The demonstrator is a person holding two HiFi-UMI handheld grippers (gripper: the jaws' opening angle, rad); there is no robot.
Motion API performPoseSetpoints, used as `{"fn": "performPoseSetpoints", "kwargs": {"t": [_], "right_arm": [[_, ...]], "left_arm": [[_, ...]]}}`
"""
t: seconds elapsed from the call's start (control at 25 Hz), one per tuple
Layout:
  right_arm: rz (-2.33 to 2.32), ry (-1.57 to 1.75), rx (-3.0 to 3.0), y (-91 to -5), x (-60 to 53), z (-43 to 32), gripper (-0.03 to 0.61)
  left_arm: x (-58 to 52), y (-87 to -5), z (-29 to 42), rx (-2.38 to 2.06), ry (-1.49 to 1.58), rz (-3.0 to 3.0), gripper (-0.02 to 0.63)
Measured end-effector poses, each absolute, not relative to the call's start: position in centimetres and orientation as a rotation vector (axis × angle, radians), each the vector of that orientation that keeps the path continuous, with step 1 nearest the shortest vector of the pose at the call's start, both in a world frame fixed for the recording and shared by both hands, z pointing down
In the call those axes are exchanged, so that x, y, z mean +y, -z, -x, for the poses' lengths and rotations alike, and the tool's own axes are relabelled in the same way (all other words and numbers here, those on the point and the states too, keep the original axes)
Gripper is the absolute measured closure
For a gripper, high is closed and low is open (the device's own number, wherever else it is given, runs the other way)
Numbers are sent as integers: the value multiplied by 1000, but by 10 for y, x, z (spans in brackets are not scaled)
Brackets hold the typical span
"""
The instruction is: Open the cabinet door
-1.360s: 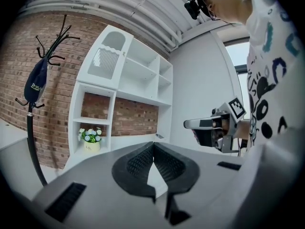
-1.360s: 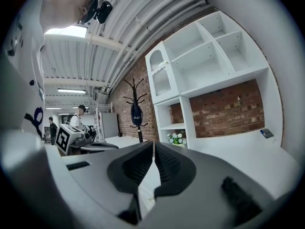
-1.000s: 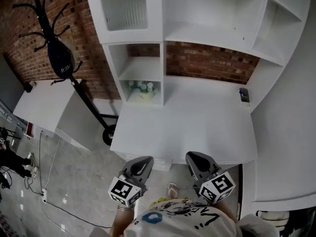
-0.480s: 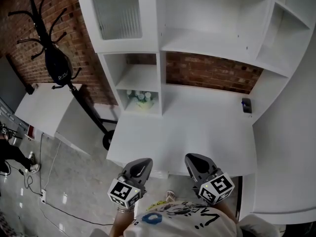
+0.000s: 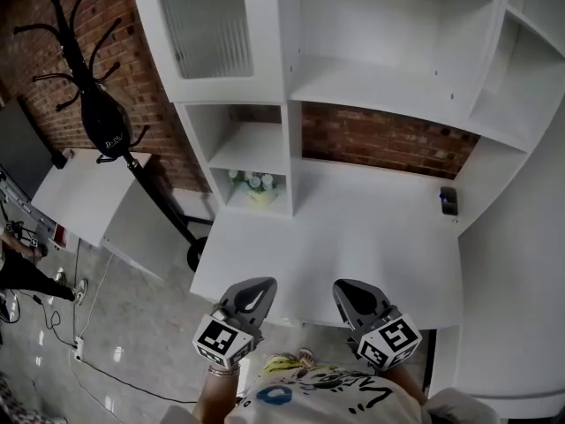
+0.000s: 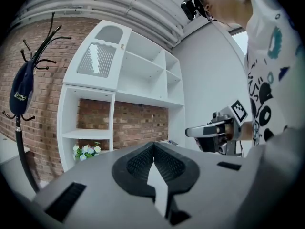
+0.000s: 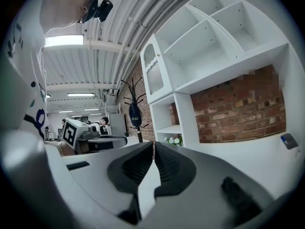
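The cabinet door (image 5: pixel 205 34) is a white panel with ribbed glass at the upper left of the white shelf unit, and it stands closed. It also shows in the left gripper view as the cabinet door (image 6: pixel 97 61) and in the right gripper view as the cabinet door (image 7: pixel 155 73). My left gripper (image 5: pixel 252 294) and right gripper (image 5: pixel 353 297) hover side by side at the desk's front edge, well below and short of the door. Both are shut and hold nothing; the left gripper (image 6: pixel 152 144) and right gripper (image 7: pixel 153 144) show their pads meeting at the tips.
The white desk (image 5: pixel 353 228) lies between me and the shelves. A flower pot (image 5: pixel 252 184) sits in the lower left cubby, and a small dark object (image 5: pixel 448 200) lies at the desk's right. A coat stand with a black cap (image 5: pixel 106 122) and a white side table (image 5: pixel 79 193) stand at the left.
Both grippers have moved forward together toward the desk, so its front edge is nearer to them. The shelf unit and door sit lower and larger in the head view. The jaws stayed shut.
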State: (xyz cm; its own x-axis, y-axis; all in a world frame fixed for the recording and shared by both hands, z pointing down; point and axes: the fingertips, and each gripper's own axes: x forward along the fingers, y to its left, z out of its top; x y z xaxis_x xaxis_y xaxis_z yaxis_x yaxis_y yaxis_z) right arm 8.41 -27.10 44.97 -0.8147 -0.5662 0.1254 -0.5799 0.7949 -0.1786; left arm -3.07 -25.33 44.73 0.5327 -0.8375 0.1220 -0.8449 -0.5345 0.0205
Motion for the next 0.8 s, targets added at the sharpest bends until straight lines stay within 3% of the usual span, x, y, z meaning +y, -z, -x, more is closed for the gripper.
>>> {"fn": "performPoseSetpoints", "kwargs": {"t": [0.4, 0.8], "right_arm": [[-934, -300, -2926, -442, -303, -57, 549], [-913, -274, -3085, -376, -355, -14, 549]], "left_arm": [[-292, -438, 51, -1436, -133, -2706, 599], [-354, -395, 83, -1385, -107, -2823, 598]]}}
